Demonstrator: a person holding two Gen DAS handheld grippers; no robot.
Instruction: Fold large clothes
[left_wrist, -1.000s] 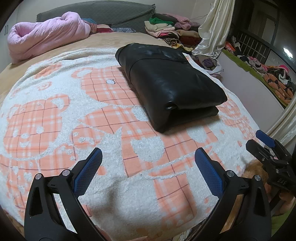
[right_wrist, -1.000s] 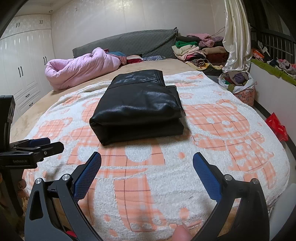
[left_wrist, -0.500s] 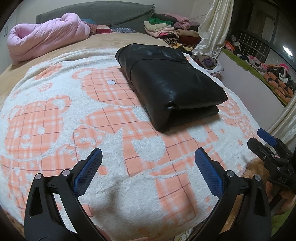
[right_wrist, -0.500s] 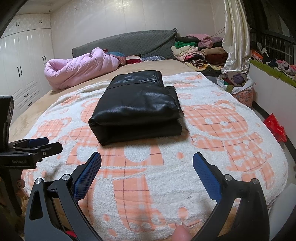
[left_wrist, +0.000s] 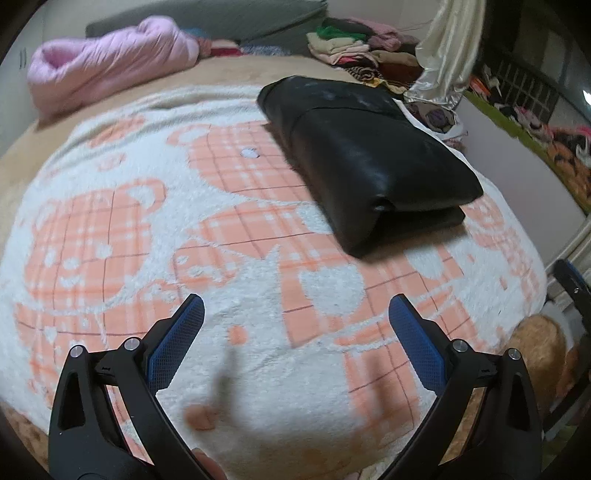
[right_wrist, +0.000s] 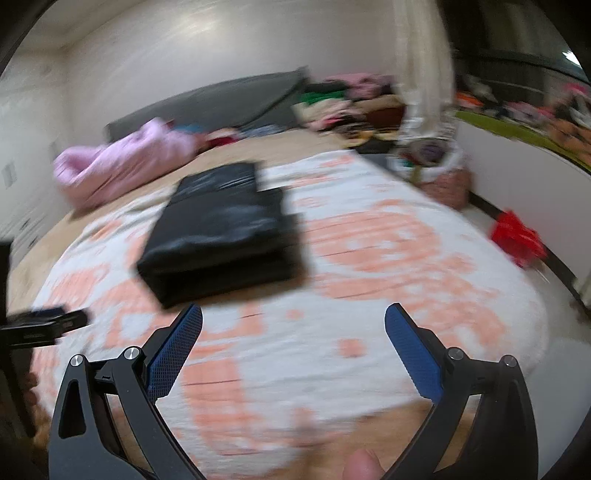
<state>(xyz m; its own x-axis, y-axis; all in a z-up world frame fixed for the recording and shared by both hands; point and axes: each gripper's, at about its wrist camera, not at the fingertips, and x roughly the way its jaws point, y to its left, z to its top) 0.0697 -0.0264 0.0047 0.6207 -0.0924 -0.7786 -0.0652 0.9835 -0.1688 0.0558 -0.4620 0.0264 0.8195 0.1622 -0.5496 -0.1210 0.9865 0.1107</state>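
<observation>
A black leather garment (left_wrist: 373, 158) lies folded into a thick rectangle on the white and orange bear-print blanket (left_wrist: 229, 258); the blurred right wrist view shows the same garment (right_wrist: 221, 236) left of centre. My left gripper (left_wrist: 295, 314) hangs open above the near part of the blanket, well short of the garment, with nothing between its blue pads. My right gripper (right_wrist: 293, 319) is open too, empty, back from the garment's near edge. The tip of the left gripper (right_wrist: 44, 325) shows at that view's left edge.
A rolled pink quilt (left_wrist: 107, 70) lies at the head of the bed by a grey headboard (left_wrist: 207, 18). Stacked clothes (left_wrist: 351, 48) and a pale curtain (left_wrist: 443, 62) stand at the back right. A basket of clothes (right_wrist: 439, 173) and a red bag (right_wrist: 517, 236) sit on the floor right of the bed.
Both grippers have pulled back and risen a little from the bed, still open. The right view has swung and blurred. The folded garment has not moved.
</observation>
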